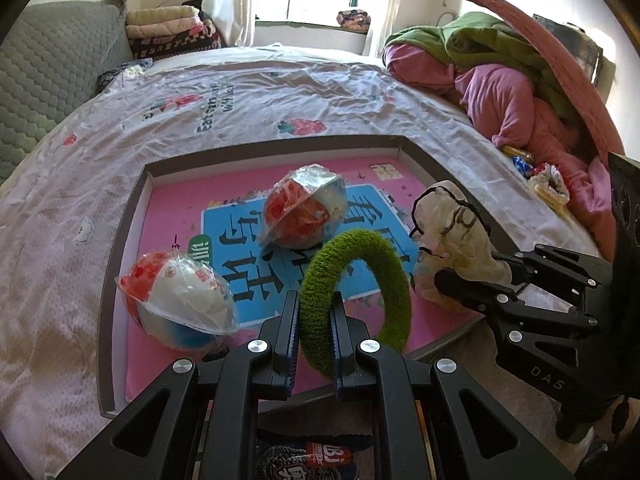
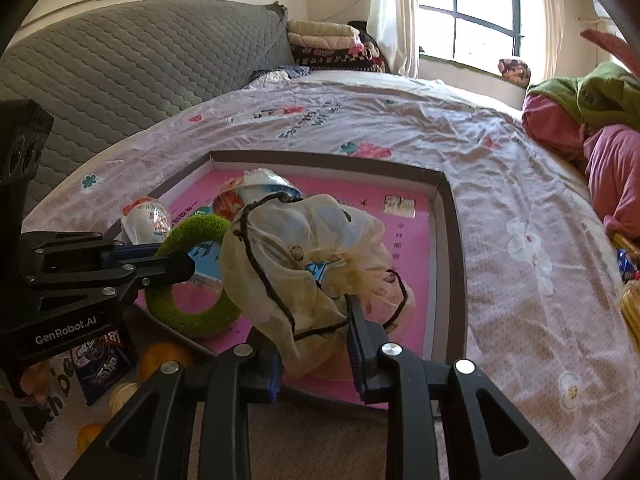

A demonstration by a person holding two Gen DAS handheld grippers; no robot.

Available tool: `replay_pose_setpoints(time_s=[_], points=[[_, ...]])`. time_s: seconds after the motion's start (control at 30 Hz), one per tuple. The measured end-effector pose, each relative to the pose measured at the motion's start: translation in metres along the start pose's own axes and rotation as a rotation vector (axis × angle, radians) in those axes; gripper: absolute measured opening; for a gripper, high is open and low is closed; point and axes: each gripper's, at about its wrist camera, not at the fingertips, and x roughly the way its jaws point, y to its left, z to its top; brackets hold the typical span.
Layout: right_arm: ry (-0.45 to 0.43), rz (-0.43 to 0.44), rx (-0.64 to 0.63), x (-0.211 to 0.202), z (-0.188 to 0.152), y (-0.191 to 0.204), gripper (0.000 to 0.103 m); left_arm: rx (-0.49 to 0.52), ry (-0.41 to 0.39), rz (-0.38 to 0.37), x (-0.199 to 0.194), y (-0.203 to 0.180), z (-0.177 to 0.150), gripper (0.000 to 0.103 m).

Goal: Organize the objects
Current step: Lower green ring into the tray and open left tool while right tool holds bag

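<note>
My left gripper [image 1: 314, 304] is shut on a fuzzy green ring [image 1: 360, 272] and holds it upright over the near edge of a shallow box lid [image 1: 120, 240] with a pink and blue print inside. My right gripper [image 2: 316, 320] is shut on a cream mesh pouch [image 2: 304, 252] with a black drawstring, held over the lid's near right part. The pouch [image 1: 456, 232] and right gripper [image 1: 468, 284] show at the right of the left wrist view. The ring [image 2: 192, 312] and left gripper [image 2: 176, 264] show at the left of the right wrist view. Two wrapped red-white-blue balls [image 1: 184, 300] [image 1: 304, 208] lie in the lid.
The lid lies on a bed with a pale printed sheet [image 1: 260, 100]. A pink and green bedding pile [image 1: 520, 92] is at the right, with snack packets [image 1: 548, 184] beside it. A grey quilted headboard [image 2: 120, 68] is at the left. Oranges [image 2: 160, 356] and a snack bag [image 2: 100, 364] lie below the bed edge.
</note>
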Motion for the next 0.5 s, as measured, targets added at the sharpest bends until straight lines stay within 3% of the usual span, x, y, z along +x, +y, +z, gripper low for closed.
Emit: replay_pose_setpoints(time_s=[0.37,0.5], points=[[0.005,0.011,0.036,-0.0054,-0.0040,-0.0036,0.033,0.006,0.024,-0.003,0.0004,-0.0033,-0.0005,0.017],[0.001,0.011,0.045,-0.0082,-0.0051,-0.0043,0.034,-0.001,0.031,-0.019,-0.0002,-0.0030,0.0004,0.023]])
